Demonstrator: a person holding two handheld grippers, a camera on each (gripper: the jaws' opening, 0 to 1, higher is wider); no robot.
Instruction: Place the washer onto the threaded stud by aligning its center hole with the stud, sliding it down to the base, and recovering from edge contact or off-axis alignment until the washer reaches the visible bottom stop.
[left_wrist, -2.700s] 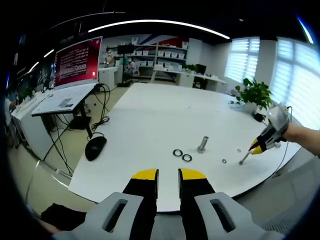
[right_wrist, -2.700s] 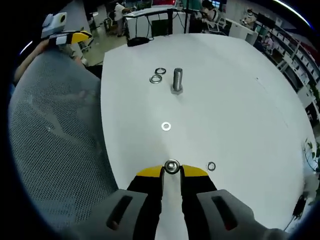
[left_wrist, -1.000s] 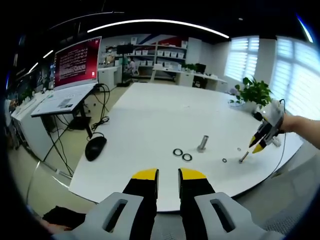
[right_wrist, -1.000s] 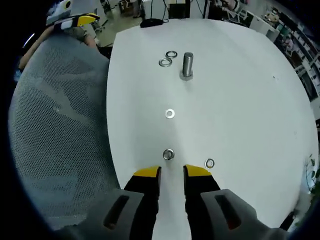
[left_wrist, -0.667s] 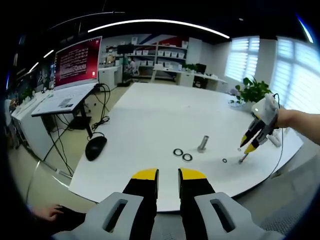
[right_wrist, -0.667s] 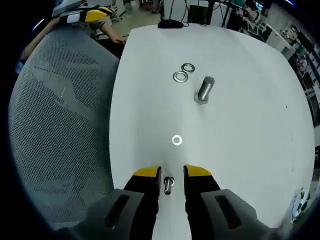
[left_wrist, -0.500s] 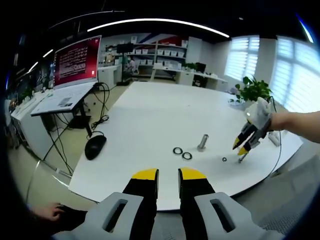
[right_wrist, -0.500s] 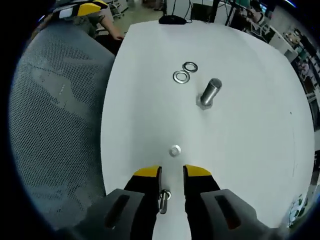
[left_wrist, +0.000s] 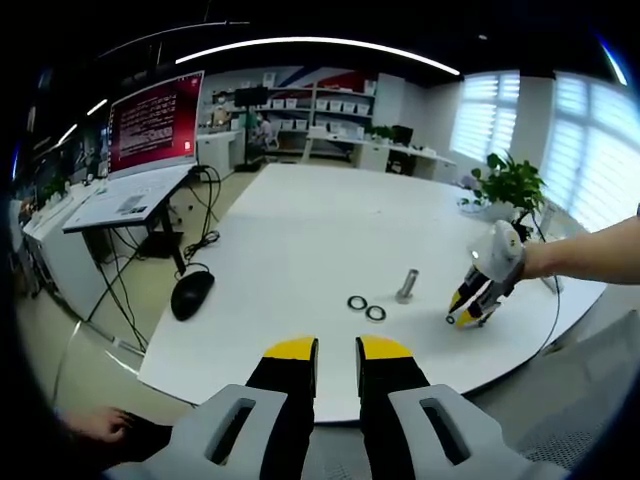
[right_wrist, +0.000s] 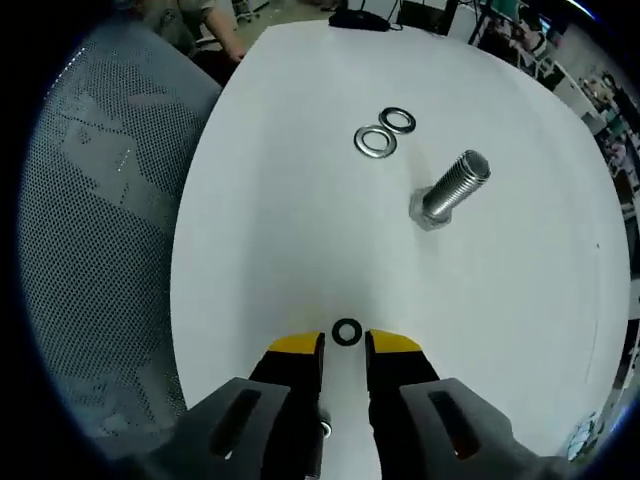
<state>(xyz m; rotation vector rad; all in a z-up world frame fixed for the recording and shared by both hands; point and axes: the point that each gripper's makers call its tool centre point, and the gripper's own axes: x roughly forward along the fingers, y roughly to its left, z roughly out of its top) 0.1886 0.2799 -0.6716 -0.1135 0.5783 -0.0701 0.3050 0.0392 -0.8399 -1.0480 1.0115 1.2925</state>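
In the right gripper view, the right tool (right_wrist: 345, 347) is low over the white surface (right_wrist: 290, 200), and its 2 yellow-tipped jaws stand slightly apart, with nothing between them. A small washer (right_wrist: 346, 332) lies flat on the surface just in front of the tips, in line with the gap; I cannot tell if the tips touch it. The threaded stud (right_wrist: 449, 190) stands farther ahead and to the right, on its hexagonal head, well apart from this washer. Beyond the stud, 2 bigger washers (right_wrist: 386, 132) lie flat, close to each other. A grey mesh chair back (right_wrist: 90, 230) is at the left of the surface.

In the left gripper view, the left tool (left_wrist: 336, 349) is in the air before the near edge of the surface, jaws a little apart and empty. The right tool (left_wrist: 463, 314) is at the right, its tips down at the surface, near the stud (left_wrist: 407, 286) and the 2 bigger washers (left_wrist: 366, 307). A black mouse (left_wrist: 190, 295) lies at the left edge.
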